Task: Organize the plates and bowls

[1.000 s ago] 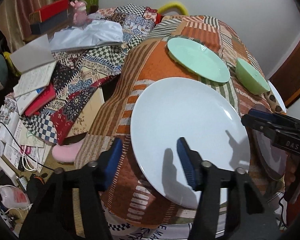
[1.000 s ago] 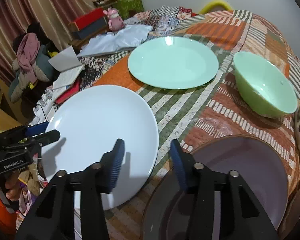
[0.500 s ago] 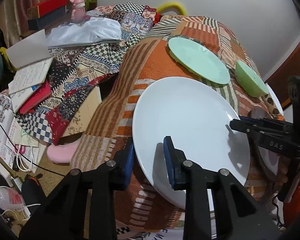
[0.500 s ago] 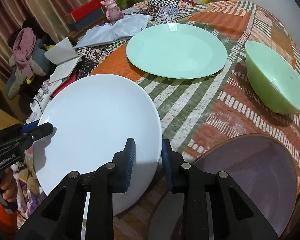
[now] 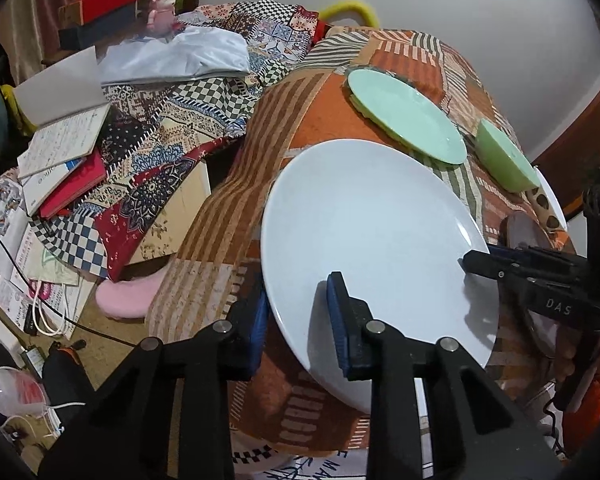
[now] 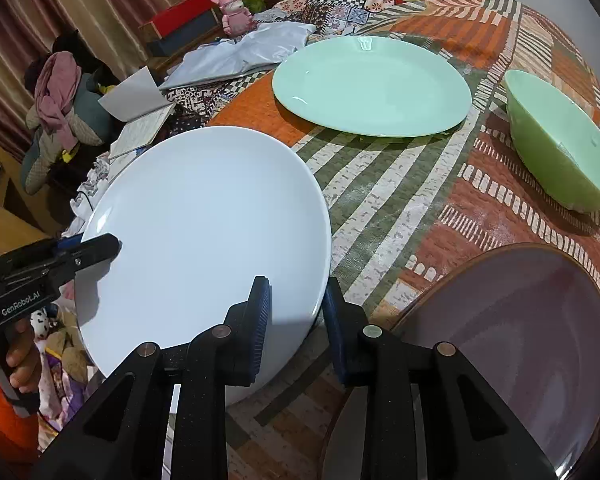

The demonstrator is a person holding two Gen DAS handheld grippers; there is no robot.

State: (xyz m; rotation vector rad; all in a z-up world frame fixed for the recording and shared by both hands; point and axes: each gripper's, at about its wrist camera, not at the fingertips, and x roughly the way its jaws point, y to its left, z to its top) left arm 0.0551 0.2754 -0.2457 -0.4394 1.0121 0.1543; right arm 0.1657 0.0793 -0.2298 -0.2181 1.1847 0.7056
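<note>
My left gripper (image 5: 300, 312) and right gripper (image 6: 296, 312) each pinch opposite rims of the white plate (image 6: 204, 232), which overhangs the patterned tablecloth (image 6: 411, 200). Beyond it: green plate (image 6: 371, 84), green bowl (image 6: 555, 148), with a purple plate (image 6: 519, 328) just beside my right jaws.

The right gripper (image 5: 473, 261), beside the white plate (image 5: 371, 232), reads "DAS". The left gripper (image 6: 112, 244), at that plate's far edge, reads "GenRobot.AI".
</note>
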